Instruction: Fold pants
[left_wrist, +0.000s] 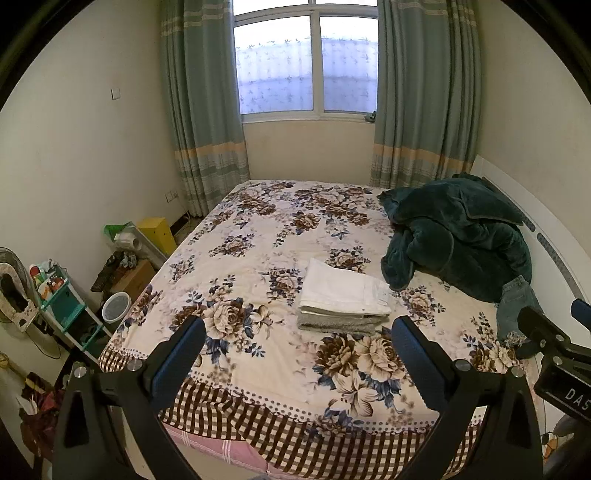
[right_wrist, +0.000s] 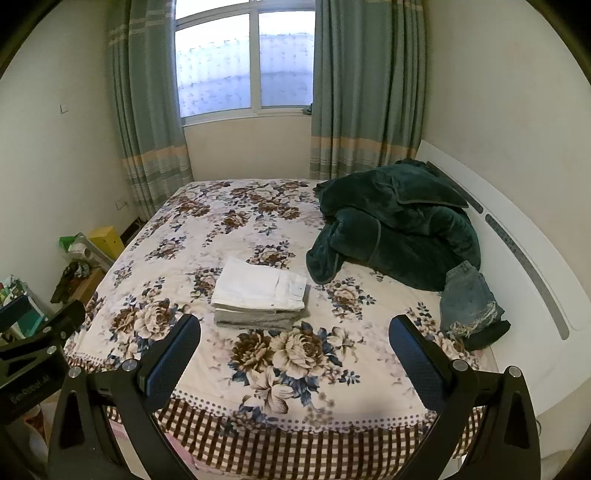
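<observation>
Folded white pants (left_wrist: 343, 291) (right_wrist: 260, 286) lie on top of a folded grey garment (left_wrist: 334, 322) (right_wrist: 255, 319) in the middle of the floral bed (left_wrist: 258, 258) (right_wrist: 229, 236). Crumpled blue jeans (left_wrist: 515, 306) (right_wrist: 469, 302) lie at the bed's right side, partly under a dark green blanket. My left gripper (left_wrist: 297, 354) is open and empty, held above the bed's near edge, short of the stack. My right gripper (right_wrist: 295, 350) is open and empty, likewise back from the stack. The right gripper's body shows at the left wrist view's right edge (left_wrist: 554, 343).
A dark green plush blanket (left_wrist: 458, 232) (right_wrist: 399, 221) is heaped at the back right against the white headboard (right_wrist: 524, 236). Left of the bed stand a teal shelf (left_wrist: 62, 302), a bucket (left_wrist: 116, 306), boxes and a yellow bin (left_wrist: 159, 232). Window and curtains are behind.
</observation>
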